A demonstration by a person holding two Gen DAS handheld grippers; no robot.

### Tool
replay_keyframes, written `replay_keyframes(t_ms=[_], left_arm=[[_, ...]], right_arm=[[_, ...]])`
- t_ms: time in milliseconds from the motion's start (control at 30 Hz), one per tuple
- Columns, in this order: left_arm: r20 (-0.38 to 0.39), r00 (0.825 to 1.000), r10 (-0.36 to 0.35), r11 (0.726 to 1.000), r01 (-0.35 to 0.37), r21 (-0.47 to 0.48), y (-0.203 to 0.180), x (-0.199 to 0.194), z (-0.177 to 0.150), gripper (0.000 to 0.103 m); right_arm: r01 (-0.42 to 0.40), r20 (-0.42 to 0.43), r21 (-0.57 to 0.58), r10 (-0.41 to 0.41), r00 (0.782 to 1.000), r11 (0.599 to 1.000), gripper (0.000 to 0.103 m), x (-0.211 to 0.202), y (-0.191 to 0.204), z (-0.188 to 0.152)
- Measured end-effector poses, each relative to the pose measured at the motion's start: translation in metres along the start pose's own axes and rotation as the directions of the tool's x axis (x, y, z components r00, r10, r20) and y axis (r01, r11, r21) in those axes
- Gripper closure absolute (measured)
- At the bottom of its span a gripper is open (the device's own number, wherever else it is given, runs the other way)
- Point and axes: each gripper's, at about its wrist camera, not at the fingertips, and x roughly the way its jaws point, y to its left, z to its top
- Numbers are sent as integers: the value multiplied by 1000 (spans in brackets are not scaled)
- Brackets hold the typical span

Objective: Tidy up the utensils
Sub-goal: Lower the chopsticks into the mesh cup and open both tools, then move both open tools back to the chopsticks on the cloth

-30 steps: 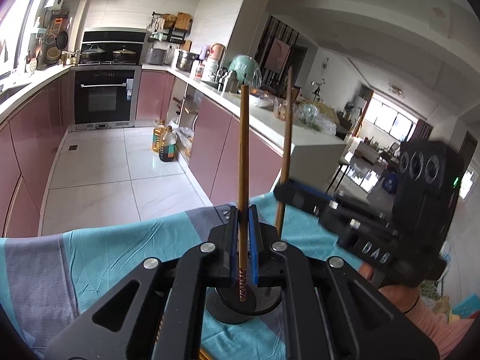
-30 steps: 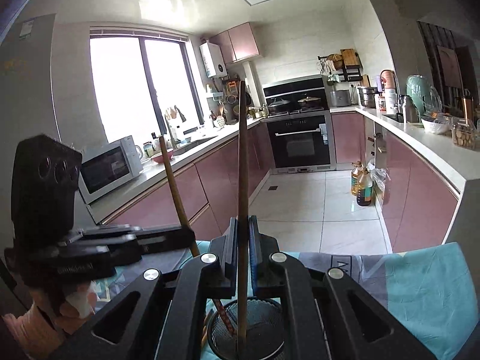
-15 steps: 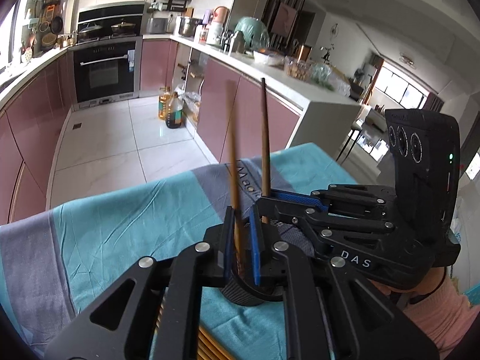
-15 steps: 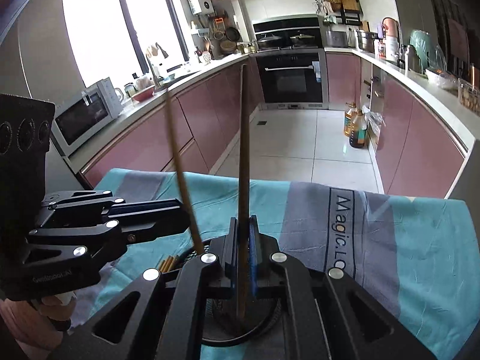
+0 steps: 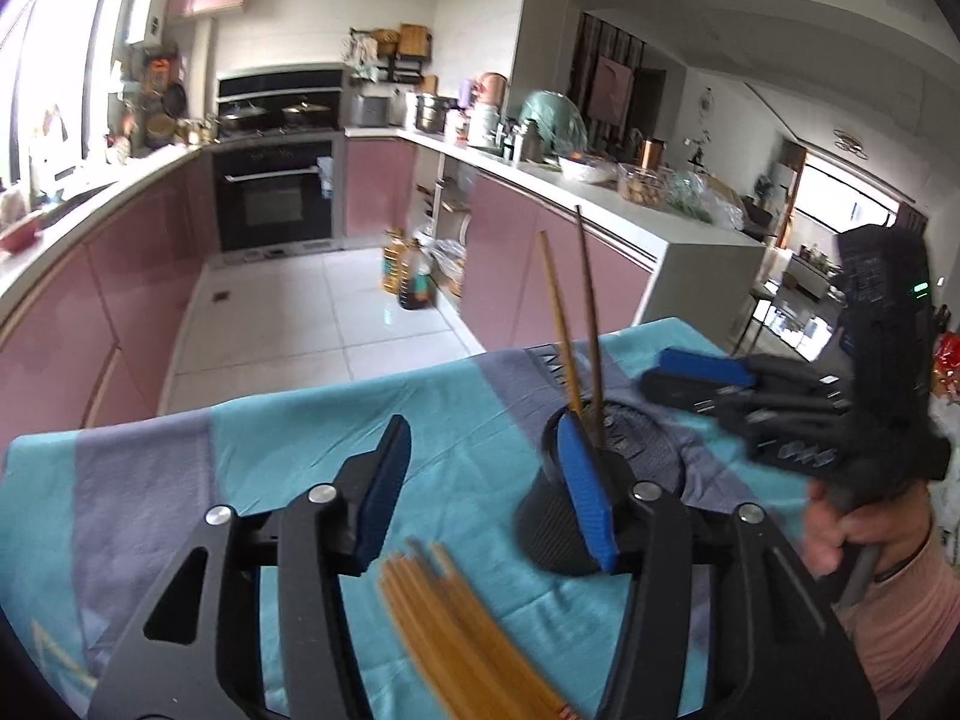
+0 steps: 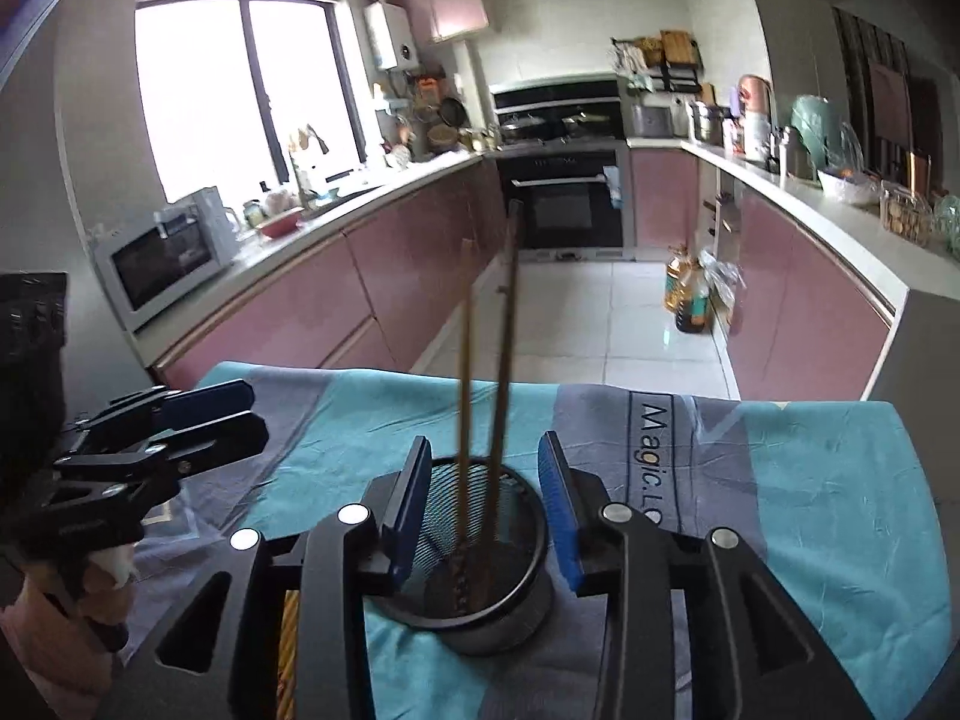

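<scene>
1. Left gripper (image 5: 486, 486): jaws apart and opening, nothing pressed between pads; right pad overlaps the holder's near rim in left view.
2. Right gripper (image 6: 485, 510): jaws partly apart and opening; both chopsticks seen between the pads, not touched by either.
3. Holder (image 6: 516, 612): black mesh cup, upright on the cloth (image 6: 840, 510). Right view: dead centre low, at 6 o'clock. Left view: at 4 o'clock from centre.
4. Two chopsticks (image 6: 503, 360) standing in holder, tips down, tops leaning slightly apart. Darker one to the right in both views, lighter one to the left.
5. Loose bundle (image 5: 462, 630) of pale chopsticks flat on cloth, at 6 o'clock in left view, just beside holder's base, to its left. Sliver also seen under right gripper at 7 o'clock in right view.
6. Right gripper seen from left view at 3 o'clock, held by a hand (image 5: 864, 528) with pink sleeve. Left gripper seen from right view at 9 o'clock.
7. Cloth: teal and grey panels, lettering near 3 o'clock in right view.
</scene>
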Motion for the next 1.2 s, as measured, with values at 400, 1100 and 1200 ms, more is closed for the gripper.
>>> replay_keyframes(t_ms=[400, 1100, 1200], left_arm=[[-220, 973, 64, 997, -69, -17, 34, -5, -104, 48], [-303, 946, 118, 991, -132, -28, 35, 16, -143, 54], [-303, 944, 128, 990, -141, -21, 33, 17, -143, 54]], right_arm=[[-188, -214, -47, 174, 961, 981, 63, 26, 57, -73], [-118, -317, -39, 100, 943, 992, 73, 65, 80, -109], [-104, -314, -53, 82, 946, 993, 73, 67, 81, -109]])
